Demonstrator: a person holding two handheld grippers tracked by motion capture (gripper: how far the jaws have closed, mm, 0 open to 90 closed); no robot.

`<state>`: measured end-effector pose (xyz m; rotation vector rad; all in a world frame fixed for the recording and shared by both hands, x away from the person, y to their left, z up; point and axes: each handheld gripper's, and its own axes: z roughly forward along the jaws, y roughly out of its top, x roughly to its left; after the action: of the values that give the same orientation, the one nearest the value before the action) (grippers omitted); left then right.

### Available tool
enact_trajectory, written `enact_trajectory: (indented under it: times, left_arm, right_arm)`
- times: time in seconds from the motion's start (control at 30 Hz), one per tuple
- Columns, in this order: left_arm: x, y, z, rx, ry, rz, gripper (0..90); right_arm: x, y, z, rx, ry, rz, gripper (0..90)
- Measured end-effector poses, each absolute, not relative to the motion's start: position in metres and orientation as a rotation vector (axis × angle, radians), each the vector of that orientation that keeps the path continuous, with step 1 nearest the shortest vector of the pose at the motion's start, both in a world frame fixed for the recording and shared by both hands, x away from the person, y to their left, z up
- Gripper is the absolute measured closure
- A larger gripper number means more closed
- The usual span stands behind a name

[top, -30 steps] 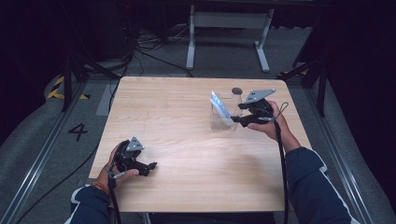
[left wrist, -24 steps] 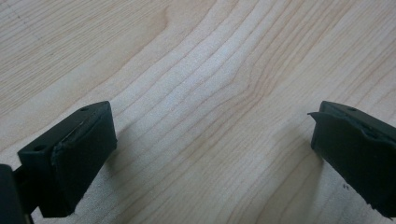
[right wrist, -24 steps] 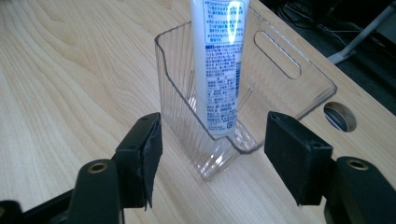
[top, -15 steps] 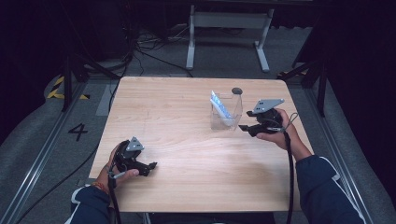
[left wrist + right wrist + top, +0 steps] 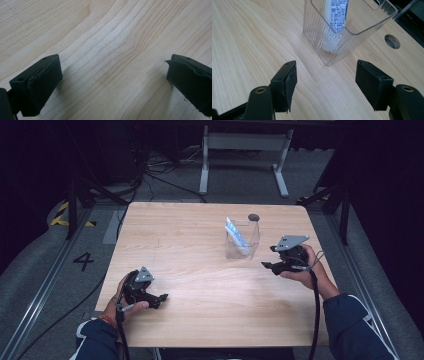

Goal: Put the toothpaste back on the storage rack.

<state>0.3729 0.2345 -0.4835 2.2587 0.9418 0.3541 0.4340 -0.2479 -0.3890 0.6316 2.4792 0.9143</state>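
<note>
A clear ribbed plastic holder (image 5: 242, 242) (image 5: 342, 30) stands upright on the wooden table (image 5: 200, 265), right of centre. A white and blue tube (image 5: 236, 236) (image 5: 336, 15) leans inside it. My right gripper (image 5: 269, 266) (image 5: 325, 85) is open, a short way to the holder's right and nearer the person, jaws pointing at it with nothing between them. My left gripper (image 5: 160, 298) (image 5: 112, 82) rests low over bare wood near the front left, open and empty.
A round cable hole (image 5: 253, 217) (image 5: 392, 41) sits in the table just behind the holder. A metal stand (image 5: 245, 142) is on the floor beyond the table. A rail and a painted 4 (image 5: 83, 261) lie to the left.
My right gripper has drawn back from the holder, moving right and toward the person. The tube stays in the holder. My left gripper has not moved.
</note>
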Motion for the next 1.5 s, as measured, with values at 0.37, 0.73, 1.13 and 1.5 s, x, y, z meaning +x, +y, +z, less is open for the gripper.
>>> enact_trajectory:
  times: [0.37,0.73,1.13,1.5]
  left_arm:
    - [0.373,0.235,-0.484,2.258,0.942,0.354,0.5]
    - [0.373,0.235,-0.484,2.258,0.942,0.355,0.5]
    - [0.373,0.235,-0.484,2.258,0.942,0.354,0.5]
    - [0.373,0.235,-0.484,2.258,0.942,0.355,0.4]
  right_arm:
    - [0.419,-0.261,-0.401,0.647,2.48,0.888,34.1]
    - [0.399,-0.279,-0.411,0.658,2.462,0.868,31.5]
    - [0.383,-0.295,-0.426,0.682,2.448,0.869,29.6]
    - [0.369,-0.32,-0.446,0.764,2.433,0.859,28.3]
